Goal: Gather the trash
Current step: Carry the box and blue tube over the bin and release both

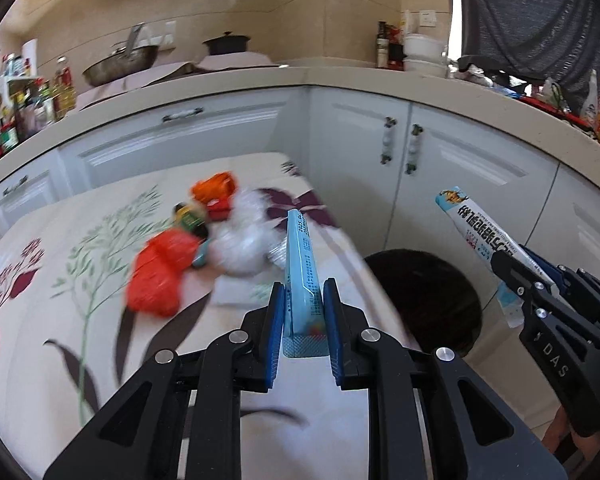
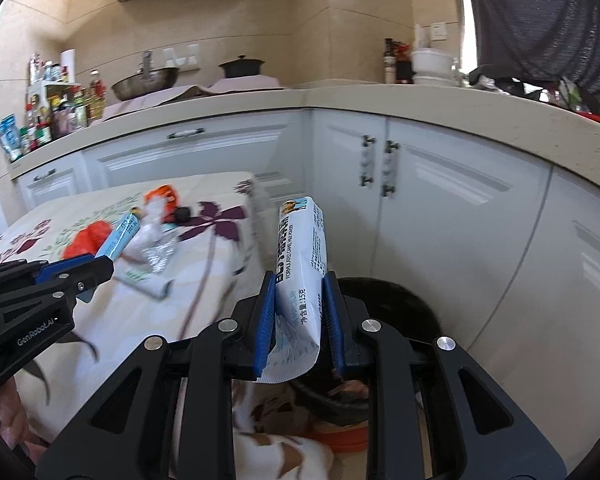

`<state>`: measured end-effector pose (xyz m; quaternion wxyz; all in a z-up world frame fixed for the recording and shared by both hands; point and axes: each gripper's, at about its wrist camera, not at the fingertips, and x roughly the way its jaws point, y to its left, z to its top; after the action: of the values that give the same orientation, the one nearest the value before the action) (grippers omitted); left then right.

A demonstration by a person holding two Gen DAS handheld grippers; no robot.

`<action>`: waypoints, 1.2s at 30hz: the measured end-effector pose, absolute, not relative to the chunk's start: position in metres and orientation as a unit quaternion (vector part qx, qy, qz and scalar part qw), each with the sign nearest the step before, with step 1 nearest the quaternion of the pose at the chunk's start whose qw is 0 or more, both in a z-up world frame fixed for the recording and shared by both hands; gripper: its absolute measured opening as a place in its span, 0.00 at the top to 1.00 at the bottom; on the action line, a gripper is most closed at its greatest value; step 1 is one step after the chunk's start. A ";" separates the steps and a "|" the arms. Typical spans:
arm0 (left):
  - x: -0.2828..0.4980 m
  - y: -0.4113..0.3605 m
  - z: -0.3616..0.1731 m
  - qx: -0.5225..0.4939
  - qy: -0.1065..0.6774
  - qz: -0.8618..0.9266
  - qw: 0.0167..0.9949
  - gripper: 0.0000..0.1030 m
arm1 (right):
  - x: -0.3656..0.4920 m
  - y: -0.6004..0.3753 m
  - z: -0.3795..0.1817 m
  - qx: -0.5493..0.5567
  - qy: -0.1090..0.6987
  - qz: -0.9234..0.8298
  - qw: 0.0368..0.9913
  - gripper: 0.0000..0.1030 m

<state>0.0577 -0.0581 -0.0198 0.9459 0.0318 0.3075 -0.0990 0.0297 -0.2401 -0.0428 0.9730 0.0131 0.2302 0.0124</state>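
Left wrist view: left gripper [image 1: 302, 312] clamped nearly shut on a blue sachet [image 1: 303, 280], held upright above the near edge of the floral cloth [image 1: 60, 288]. Farther off on the cloth, uncollected: red wrapper [image 1: 158, 270], orange wrapper [image 1: 216, 192], crumpled white plastic [image 1: 240, 240], a small dark packet too blurred to identify. To the right, right gripper [image 1: 512, 272] carrying a white sachet [image 1: 474, 228] near the dark bin [image 1: 428, 300], which sits on the floor against the white cabinets [image 1: 380, 140]. Right wrist view: right gripper [image 2: 298, 312] pinched on the white sachet [image 2: 302, 256], poised above the bin [image 2: 400, 292] rim, nothing blocking the drop. Left gripper [image 2: 96, 268] at left with the blue sachet [image 2: 118, 234], above the cloth [image 2: 204, 280], well short of the bin. By judgement, partway: two pieces in hand, not yet dropped, several left on the cloth.
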 end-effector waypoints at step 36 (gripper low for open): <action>0.152 -0.200 -0.055 0.056 0.356 -0.115 0.926 0.45 | 0.122 -0.349 -0.086 0.063 0.258 -0.048 0.963 0.53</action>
<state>0.1524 -0.2004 -0.0548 0.9257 0.0560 0.3560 -0.1154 0.1219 -0.3487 -0.0856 0.9630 0.0631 0.2578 -0.0476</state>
